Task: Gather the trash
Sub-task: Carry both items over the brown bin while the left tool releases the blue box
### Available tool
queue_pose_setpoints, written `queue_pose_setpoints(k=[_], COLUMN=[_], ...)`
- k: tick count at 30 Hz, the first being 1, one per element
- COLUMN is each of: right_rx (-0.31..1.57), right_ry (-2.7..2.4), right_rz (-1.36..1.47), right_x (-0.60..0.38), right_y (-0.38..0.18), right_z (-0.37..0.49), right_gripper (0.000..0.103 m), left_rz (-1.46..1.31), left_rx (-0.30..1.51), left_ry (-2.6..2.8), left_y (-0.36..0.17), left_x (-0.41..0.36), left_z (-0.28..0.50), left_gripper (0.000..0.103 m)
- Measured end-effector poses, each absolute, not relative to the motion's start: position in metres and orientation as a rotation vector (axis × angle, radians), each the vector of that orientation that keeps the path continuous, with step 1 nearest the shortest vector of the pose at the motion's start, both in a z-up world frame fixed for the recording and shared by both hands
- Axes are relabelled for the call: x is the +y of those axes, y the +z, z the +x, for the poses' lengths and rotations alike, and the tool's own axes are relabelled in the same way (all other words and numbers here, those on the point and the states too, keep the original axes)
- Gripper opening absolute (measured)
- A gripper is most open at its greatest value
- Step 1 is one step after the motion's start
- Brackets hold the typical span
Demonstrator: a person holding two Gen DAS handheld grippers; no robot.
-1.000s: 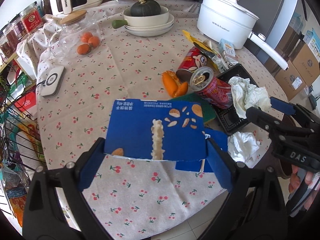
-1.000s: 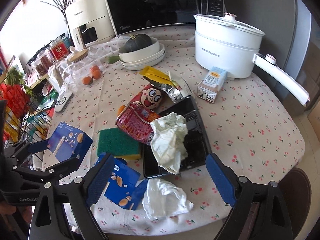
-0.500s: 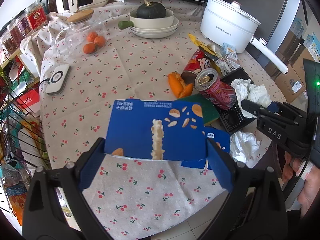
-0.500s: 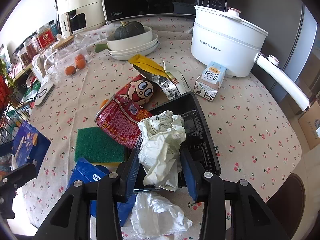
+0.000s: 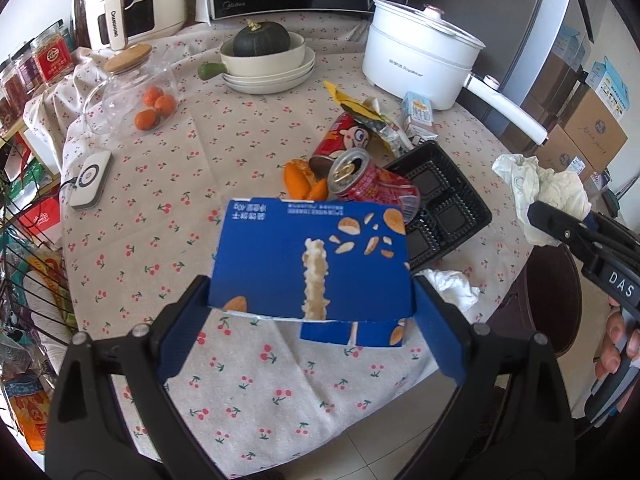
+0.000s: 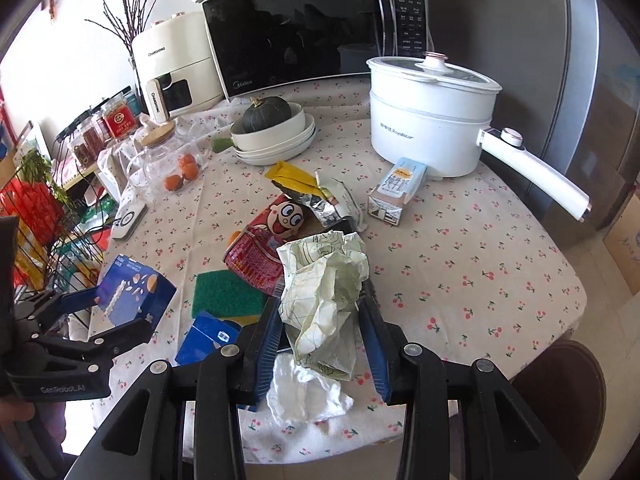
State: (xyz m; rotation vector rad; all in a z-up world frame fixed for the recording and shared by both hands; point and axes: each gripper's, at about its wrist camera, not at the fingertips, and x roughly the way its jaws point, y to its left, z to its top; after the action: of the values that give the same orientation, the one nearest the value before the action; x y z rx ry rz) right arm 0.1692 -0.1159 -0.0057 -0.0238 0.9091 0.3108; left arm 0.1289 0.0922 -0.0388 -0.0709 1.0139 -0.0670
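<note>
Count on worktop:
- red cans (image 5: 370, 184): 2, lying side by side
- blue snack boxes (image 5: 310, 264): 2
- crumpled paper wads (image 6: 324, 284): 2
- black tray (image 5: 444, 216): 1
- green sponge (image 6: 226, 294): 1
- milk carton (image 6: 394, 194): 1
- yellow foil wrapper (image 6: 296, 178): 1
- white pot (image 6: 430, 114): 1
- squash (image 6: 266, 114): 1
- small oranges in glass jar (image 5: 154, 106): 3

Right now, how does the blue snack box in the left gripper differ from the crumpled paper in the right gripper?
The blue snack box is flat-sided and stiff, printed blue; the crumpled paper is a soft, shapeless, pale wad. The box spans widely spread jaws of the left gripper; the paper sits in the much narrower right gripper. Both are clamped and lifted clear of the tablecloth.
</note>
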Motion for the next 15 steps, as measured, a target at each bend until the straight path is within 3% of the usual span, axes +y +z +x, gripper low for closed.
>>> queue_pose_setpoints(k=[15], right_rx=[0.945], right_ry=[0.062], right_rz=[0.107], right_x=[-0.299], right_y=[-0.008], right_z=[0.114], right_gripper=[0.040], left_rz=[0.003], left_rx=[0.981], left_ry=[-0.273], left_y=[-0.036], left_x=[-0.032], left_z=[0.125], left_gripper=[0.096])
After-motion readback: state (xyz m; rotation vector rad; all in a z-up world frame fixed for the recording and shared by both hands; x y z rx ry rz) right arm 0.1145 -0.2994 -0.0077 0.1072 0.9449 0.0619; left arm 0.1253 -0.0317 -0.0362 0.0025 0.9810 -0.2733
